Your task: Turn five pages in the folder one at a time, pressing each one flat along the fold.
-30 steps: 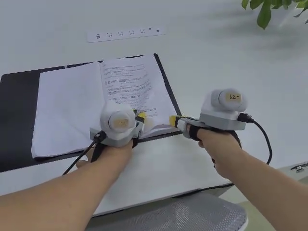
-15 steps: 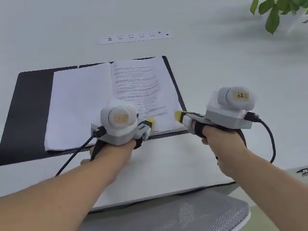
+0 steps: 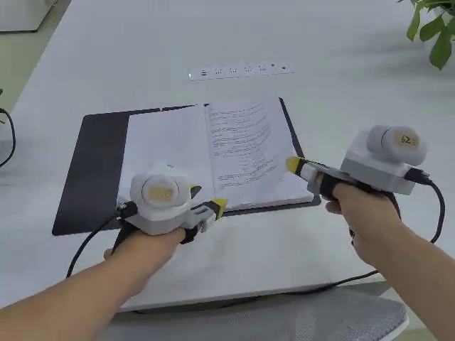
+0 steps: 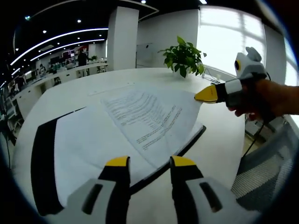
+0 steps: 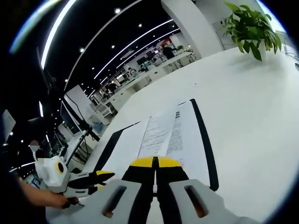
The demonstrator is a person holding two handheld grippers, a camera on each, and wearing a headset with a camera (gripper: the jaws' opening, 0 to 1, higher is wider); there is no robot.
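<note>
Change: both grippers sit differently against the folder than a second ago; the left one has come back off the printed page to the near edge, and the right one has gone from the near corner to farther along the page's outer edge.
Left gripper: jaws parted by a clear gap with nothing between them; it hovers over the white table, tips just at the folder's near edge.
Folder: black, lying open and flat straight ahead of the left jaws, with bare cover showing to their left.
Blank page: ahead and left of the left gripper, lying flat.
Printed page: ahead and right of the left gripper, between the two tools; its outer edge meets the right gripper's tips.
Right gripper: jaws pressed together, only a thin seam between them; whether a sheet is nipped in that seam I cannot tell.
Power strip: beyond the folder, well ahead of both tools.
Plant: far ahead and right of the right gripper.
</note>
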